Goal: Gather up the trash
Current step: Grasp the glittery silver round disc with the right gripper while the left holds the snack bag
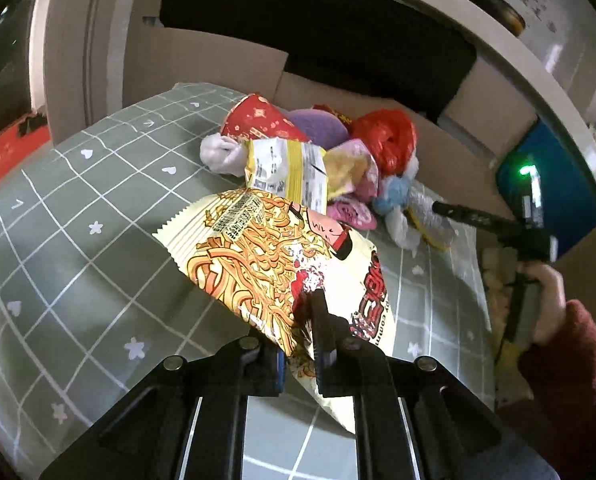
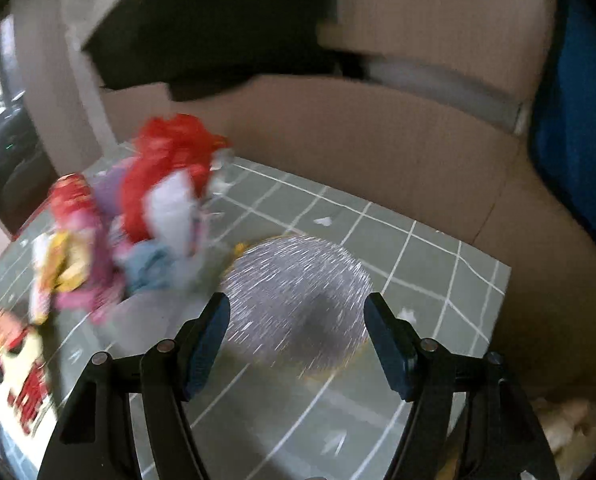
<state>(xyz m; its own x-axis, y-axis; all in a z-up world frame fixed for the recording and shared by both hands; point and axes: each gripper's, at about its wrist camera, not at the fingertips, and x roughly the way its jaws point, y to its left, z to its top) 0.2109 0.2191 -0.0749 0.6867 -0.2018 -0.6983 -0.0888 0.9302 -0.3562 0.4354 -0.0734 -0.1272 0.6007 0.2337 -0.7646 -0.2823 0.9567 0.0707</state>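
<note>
Gridded green bench [image 1: 78, 248]: left gripper [image 1: 303, 332] fingers clamp noodle packet [image 1: 274, 264]; right gripper [image 2: 298, 344] fingers wide over silvery wrapper [image 2: 298, 292].

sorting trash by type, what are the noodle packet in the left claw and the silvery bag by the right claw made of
Noodle packet: likely thin printed plastic film, glossy, with a crimped zigzag edge and creases where the left claw pinches it. Silvery bag: probably metallised foil or film, judging by its speckled glints, though motion blur leaves that uncertain.
</note>
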